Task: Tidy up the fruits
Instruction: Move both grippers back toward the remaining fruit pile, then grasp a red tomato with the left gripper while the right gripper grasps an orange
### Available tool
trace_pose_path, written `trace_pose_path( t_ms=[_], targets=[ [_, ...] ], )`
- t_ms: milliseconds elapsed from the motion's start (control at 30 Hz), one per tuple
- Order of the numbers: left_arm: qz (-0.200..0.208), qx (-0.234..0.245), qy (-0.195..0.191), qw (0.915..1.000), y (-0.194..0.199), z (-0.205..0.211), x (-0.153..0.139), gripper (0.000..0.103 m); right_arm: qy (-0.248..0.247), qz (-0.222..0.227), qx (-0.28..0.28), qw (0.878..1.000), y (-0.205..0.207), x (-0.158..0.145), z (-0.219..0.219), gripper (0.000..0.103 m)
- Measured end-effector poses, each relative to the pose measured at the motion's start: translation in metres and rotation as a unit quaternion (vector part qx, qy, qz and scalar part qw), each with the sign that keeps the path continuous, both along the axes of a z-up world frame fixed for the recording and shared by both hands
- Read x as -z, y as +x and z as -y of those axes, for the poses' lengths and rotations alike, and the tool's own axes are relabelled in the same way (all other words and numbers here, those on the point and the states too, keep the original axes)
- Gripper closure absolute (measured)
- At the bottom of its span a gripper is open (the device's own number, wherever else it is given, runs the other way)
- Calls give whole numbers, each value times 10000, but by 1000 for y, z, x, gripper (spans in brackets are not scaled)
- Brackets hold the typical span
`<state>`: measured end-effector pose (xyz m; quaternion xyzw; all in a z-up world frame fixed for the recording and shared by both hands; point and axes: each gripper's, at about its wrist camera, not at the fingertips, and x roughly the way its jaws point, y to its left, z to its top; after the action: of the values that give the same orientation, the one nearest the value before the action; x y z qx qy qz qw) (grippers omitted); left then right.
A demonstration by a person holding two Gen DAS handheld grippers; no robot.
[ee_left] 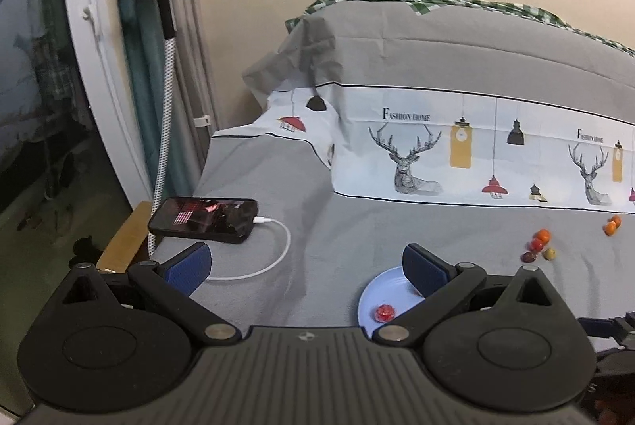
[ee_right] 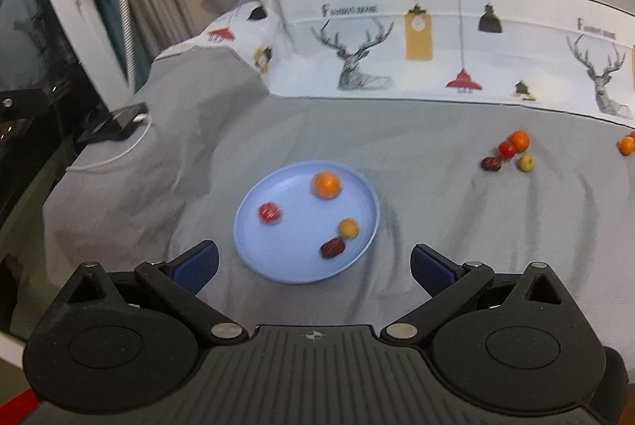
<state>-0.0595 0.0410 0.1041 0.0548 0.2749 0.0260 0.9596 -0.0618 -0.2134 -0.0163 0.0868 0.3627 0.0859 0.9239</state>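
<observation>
Four fruits sit on blue plate (ee_right: 254,246) | loose cluster (ee_right: 508,153) right of plate | my left gripper (ee_left: 307,266) and right gripper (ee_right: 313,262) gape wide, empty, ready to fetch.

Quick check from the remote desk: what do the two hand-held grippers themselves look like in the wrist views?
Both look alike. The left hand-held gripper and right hand-held gripper each have a matte black ribbed body with a small crosshair mark at centre, two round black housings, black link arms with silver pivot pins, and dark blue textured pads on the fingers. No cables on them and no sleeves are visible.
</observation>
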Motion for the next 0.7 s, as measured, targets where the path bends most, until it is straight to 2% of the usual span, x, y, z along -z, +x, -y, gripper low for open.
trace_pose_path(
  t_ms=[200,300,400,467,600,700],
  targets=[
    [-39,149,250,9996,8,26,3,0,113,201,383,9990,15,11,22,1],
    [-61,492,403,9980,22,59,10,0,297,183,769,9964,15,19,47,1],
    [-30,956,491,9942,40,102,19,0,315,383,1442,9883,9,21,81,1],
    [-98,1348,538,9894,56,134,30,0,195,523,1850,9812,5,21,103,1],
    [-197,2182,182,9755,90,190,55,0,-369,671,2217,9721,8,30,144,1],
    [-393,2558,308,9654,120,230,82,0,-688,595,2437,9656,24,46,179,1]
  ],
)
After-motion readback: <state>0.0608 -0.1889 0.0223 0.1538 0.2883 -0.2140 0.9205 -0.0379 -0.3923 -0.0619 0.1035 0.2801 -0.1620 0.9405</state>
